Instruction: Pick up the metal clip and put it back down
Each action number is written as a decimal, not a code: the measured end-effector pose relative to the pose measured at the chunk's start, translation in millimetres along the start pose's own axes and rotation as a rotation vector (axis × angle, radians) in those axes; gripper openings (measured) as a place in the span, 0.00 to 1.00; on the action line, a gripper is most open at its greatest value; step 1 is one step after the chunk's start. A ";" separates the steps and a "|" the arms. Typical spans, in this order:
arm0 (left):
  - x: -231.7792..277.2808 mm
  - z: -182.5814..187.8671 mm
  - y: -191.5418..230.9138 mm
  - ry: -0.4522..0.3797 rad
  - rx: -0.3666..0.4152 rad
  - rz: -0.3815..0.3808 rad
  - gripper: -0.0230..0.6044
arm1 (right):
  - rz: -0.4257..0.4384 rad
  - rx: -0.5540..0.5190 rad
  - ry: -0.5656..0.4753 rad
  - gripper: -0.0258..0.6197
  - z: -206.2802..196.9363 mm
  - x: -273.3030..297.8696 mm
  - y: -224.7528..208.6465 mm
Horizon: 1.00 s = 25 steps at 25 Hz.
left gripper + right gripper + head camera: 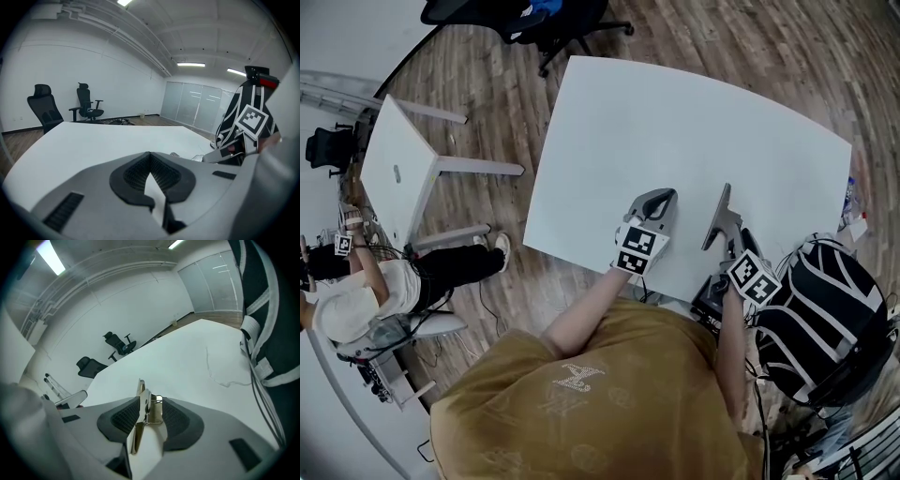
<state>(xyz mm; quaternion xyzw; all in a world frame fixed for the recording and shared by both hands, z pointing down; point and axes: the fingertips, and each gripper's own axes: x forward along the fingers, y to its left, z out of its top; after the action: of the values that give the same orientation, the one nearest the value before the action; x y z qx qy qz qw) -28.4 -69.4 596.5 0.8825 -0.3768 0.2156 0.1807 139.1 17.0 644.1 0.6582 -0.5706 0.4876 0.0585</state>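
White table (187, 357), near edge: metal clip (142, 413) stands btwn the spread jaws of the right gripper (151, 401), left gripper (150, 157) pressed together, empty; a crooked pull-back could prob. snag & topple it.

L gripper (150, 155) fingers together, R gripper (150, 399) fingers apart

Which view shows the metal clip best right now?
The right gripper view: the clip stands upright between the open right tongs, close and sharp. In the head view I can't make it out by those tongs. The left gripper view doesn't clearly show it either.
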 end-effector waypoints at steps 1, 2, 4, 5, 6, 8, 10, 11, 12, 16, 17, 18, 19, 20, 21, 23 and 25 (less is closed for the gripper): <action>-1.3 0.0 -0.7 -0.001 0.003 0.001 0.05 | 0.005 -0.002 -0.002 0.25 0.2 -1.4 1.1; -2.5 -0.4 -1.7 -0.001 0.010 0.003 0.05 | 0.007 -0.004 -0.002 0.25 -0.4 -2.7 1.2; -4.9 -2.5 -4.1 0.001 0.019 0.004 0.05 | 0.005 -0.009 0.003 0.25 -2.7 -5.1 0.3; -6.1 -3.4 -5.0 0.001 0.018 0.005 0.05 | 0.006 -0.013 0.004 0.25 -3.3 -6.3 1.0; -7.1 -3.7 -5.6 -0.001 0.016 0.006 0.05 | 0.008 -0.018 0.003 0.25 -3.3 -7.6 2.0; -8.8 -3.1 -7.2 -0.004 0.022 0.009 0.05 | 0.001 -0.034 -0.006 0.25 -2.3 -11.2 2.0; -10.6 -2.4 -9.8 -0.007 0.037 0.012 0.05 | -0.015 -0.064 -0.022 0.25 -0.1 -16.0 0.7; -11.6 -2.1 -10.8 -0.008 0.041 0.013 0.05 | -0.020 -0.080 -0.028 0.24 0.9 -18.1 1.1; -12.7 -1.8 -11.5 -0.010 0.041 0.014 0.05 | -0.024 -0.095 -0.032 0.24 1.8 -20.2 1.8; -16.0 0.3 -13.5 -0.019 0.036 0.021 0.05 | -0.012 -0.165 -0.047 0.24 6.6 -27.3 10.0; -16.7 0.8 -13.7 -0.022 0.036 0.022 0.05 | -0.005 -0.187 -0.055 0.24 8.2 -28.5 13.1; -17.4 1.2 -14.0 -0.024 0.036 0.024 0.05 | -0.003 -0.208 -0.067 0.23 10.4 -30.1 15.4; -18.1 1.7 -14.3 -0.026 0.035 0.026 0.05 | -0.009 -0.231 -0.082 0.20 13.0 -32.3 16.8; -18.9 2.1 -14.6 -0.028 0.033 0.028 0.05 | -0.018 -0.255 -0.095 0.14 15.6 -34.6 17.6; -19.6 2.5 -14.7 -0.030 0.031 0.031 0.05 | -0.024 -0.277 -0.105 0.09 17.5 -36.6 18.7; -21.0 2.8 -14.1 -0.031 0.028 0.035 0.05 | -0.016 -0.300 -0.108 0.05 19.1 -38.6 21.8; -22.3 3.1 -13.6 -0.032 0.026 0.038 0.05 | -0.006 -0.300 -0.108 0.05 19.2 -40.1 23.8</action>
<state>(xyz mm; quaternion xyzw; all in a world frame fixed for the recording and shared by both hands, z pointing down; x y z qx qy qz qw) -31.5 -48.9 580.2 0.8808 -0.3935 0.2098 0.1592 136.0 24.6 594.3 0.6691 -0.6373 0.3608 0.1268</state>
